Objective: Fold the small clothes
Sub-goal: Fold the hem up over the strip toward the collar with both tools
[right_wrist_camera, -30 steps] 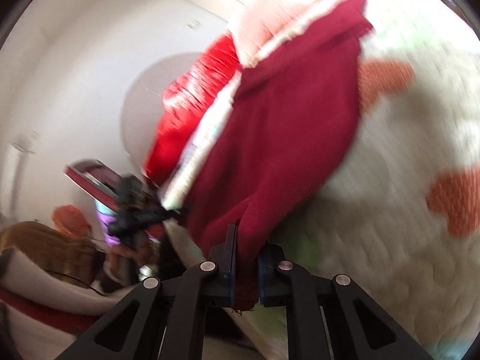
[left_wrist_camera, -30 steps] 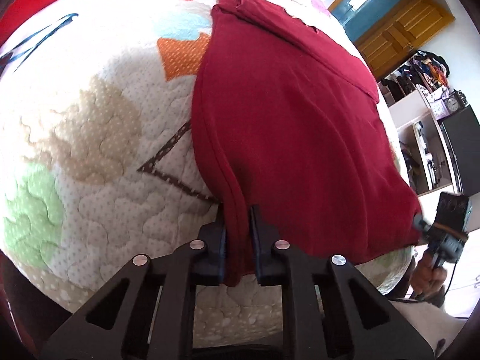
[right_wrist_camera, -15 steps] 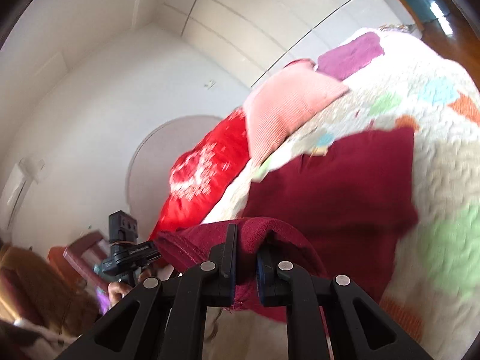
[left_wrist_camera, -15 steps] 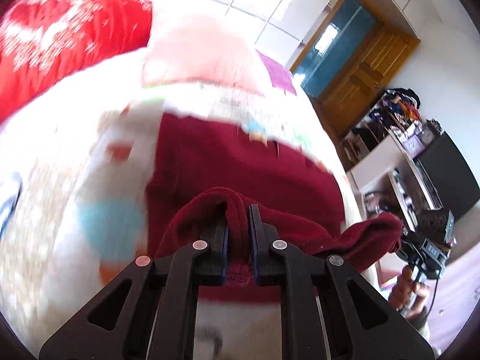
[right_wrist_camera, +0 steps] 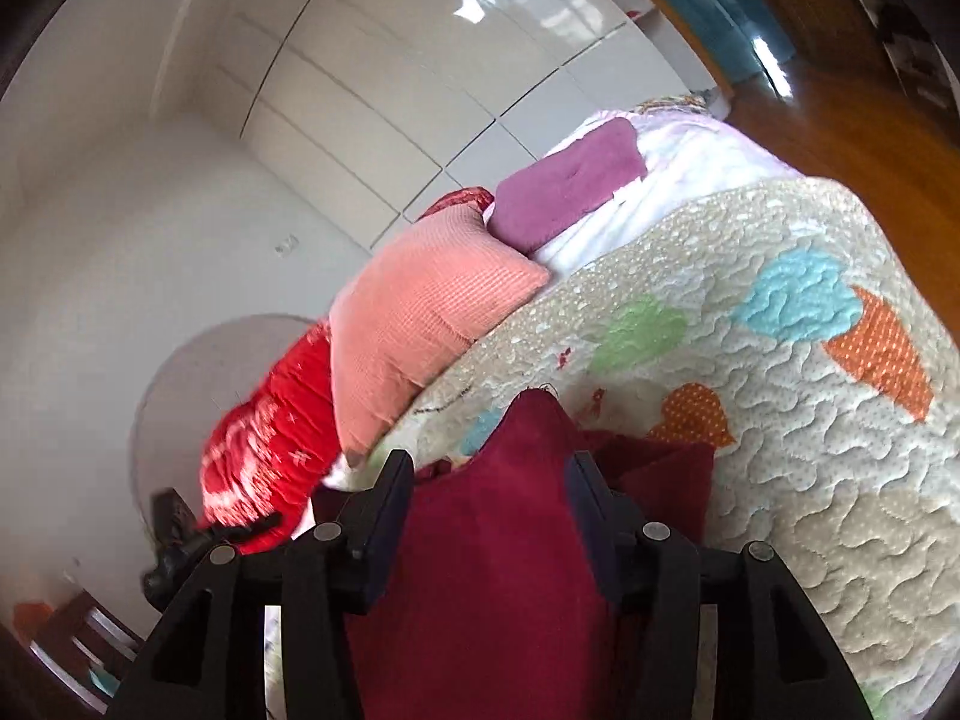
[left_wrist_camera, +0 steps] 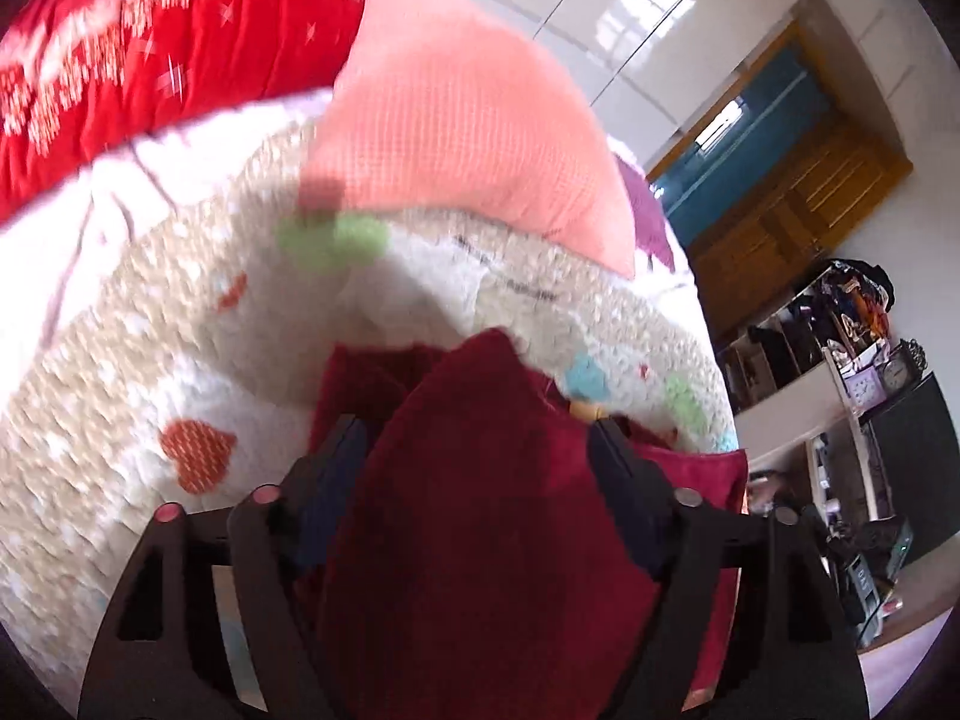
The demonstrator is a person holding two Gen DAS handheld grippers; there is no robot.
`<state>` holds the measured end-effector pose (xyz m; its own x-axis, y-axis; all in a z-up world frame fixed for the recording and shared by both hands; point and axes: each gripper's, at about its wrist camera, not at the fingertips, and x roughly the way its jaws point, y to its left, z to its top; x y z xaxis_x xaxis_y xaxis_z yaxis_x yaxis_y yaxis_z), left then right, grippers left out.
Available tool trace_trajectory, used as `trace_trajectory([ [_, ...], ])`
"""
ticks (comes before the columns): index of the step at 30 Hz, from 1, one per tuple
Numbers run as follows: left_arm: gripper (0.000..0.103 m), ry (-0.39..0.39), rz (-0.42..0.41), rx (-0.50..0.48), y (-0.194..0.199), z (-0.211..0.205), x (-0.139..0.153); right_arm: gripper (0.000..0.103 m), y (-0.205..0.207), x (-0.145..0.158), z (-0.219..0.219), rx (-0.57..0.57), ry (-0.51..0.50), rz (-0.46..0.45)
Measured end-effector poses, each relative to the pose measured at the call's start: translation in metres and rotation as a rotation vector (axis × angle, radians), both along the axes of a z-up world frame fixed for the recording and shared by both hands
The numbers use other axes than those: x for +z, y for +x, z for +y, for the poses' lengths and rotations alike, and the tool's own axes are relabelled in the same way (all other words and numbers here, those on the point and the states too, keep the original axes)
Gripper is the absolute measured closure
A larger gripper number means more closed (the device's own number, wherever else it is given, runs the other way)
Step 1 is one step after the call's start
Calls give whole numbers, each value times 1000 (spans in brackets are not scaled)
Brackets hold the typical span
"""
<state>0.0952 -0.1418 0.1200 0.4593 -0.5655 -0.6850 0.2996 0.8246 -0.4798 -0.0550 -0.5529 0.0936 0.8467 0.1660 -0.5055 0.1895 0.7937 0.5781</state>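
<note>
A dark red garment (left_wrist_camera: 480,510) lies folded over on the quilted bedspread (left_wrist_camera: 150,360). In the left wrist view my left gripper (left_wrist_camera: 477,438) is open, its jaws wide apart with the red cloth lying loose between them. In the right wrist view the garment (right_wrist_camera: 498,540) lies the same way between the spread jaws of my open right gripper (right_wrist_camera: 489,471). A corner of the cloth points away from each gripper toward the pillows. The garment's near part is hidden under the grippers.
A salmon pillow (left_wrist_camera: 468,138), a red blanket (left_wrist_camera: 120,48) and a purple cushion (right_wrist_camera: 564,186) lie at the head of the bed. Shelves and a dark cabinet (left_wrist_camera: 900,450) stand to the right. The wooden floor (right_wrist_camera: 840,138) shows beyond the bed edge (right_wrist_camera: 888,276).
Both grippers carried the garment's near edge forward over the rest toward the pillows, then opened and let the cloth go; it now lies doubled over.
</note>
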Motion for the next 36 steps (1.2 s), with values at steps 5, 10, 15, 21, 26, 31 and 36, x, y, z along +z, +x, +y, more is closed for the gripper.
trace_trajectory([
  [5, 25, 72, 30, -4, 10, -20, -20, 52, 39, -23, 21, 4, -149, 153],
  [10, 25, 172, 107, 57, 38, -36, -64, 101, 58, -40, 11, -31, -165, 195],
  [15, 25, 288, 59, 95, 62, -54, -87, 101, 76, -57, -10, -101, -163, 266],
  [21, 25, 292, 28, 81, 55, -49, -80, 98, 42, -34, -8, -149, -155, 189],
  [26, 25, 202, 32, 73, 32, -27, -60, 89, 29, -10, 15, -52, -137, 142],
  [31, 25, 211, 24, 64, 11, -16, -56, 88, 60, -39, 38, 33, -159, 251],
  [36, 25, 216, 50, 73, -5, 0, -58, 88, 70, -67, 24, -19, -31, 306],
])
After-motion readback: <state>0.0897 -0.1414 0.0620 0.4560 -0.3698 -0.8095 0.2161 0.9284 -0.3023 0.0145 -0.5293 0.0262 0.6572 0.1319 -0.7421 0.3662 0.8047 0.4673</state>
